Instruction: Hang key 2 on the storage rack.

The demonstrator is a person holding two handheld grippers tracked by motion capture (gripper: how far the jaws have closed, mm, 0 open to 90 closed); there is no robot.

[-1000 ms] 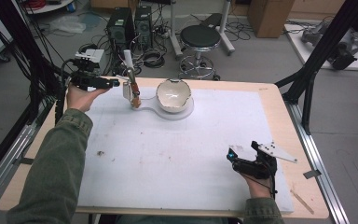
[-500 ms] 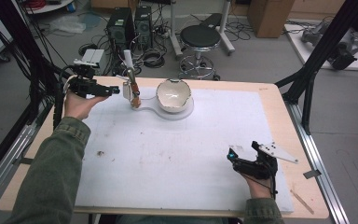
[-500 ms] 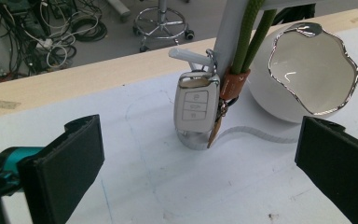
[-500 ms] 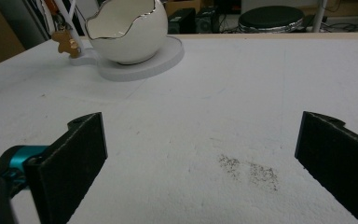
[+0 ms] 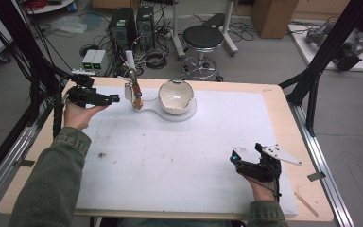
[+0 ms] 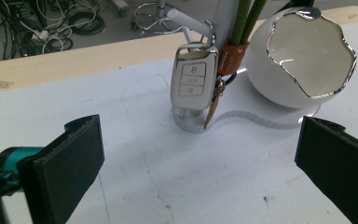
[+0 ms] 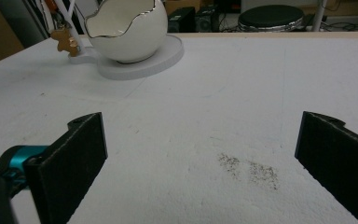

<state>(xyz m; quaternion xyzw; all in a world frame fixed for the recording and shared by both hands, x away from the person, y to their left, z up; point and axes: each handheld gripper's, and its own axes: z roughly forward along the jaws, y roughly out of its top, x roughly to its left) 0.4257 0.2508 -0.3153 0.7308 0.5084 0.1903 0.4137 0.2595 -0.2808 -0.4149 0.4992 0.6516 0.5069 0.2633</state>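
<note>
Nearest to me, my right hand-held gripper (image 5: 240, 159) rests low on the white surface (image 5: 179, 161) at its near right corner, released, its jaws standing wide apart with nothing between them. In the right gripper view I see those jaws framing bare white sheet and a small patch of dark specks (image 7: 249, 169) just ahead.

Farther out on the left, my left hand-held gripper (image 5: 111, 99) is held above the far left part of the surface, palm up beneath it. It too is released: in the left gripper view both jaws sit spread wide at the frame edges, empty, pointing at the car key (image 6: 191, 83).

That key hangs upright from a hook on a slim white stand (image 5: 130, 64) near the far edge of the surface, just beyond my left jaws and apart from them. A brown leather tag (image 6: 228, 58) and a small pendant dangle right beside it.

Just to the right of the stand, on the same white base (image 5: 182, 115), sits the white eggshell-shaped bowl (image 5: 175, 97) with its jagged silver rim.

Past the surface I see a black stool (image 5: 203, 38) on the floor.
</note>
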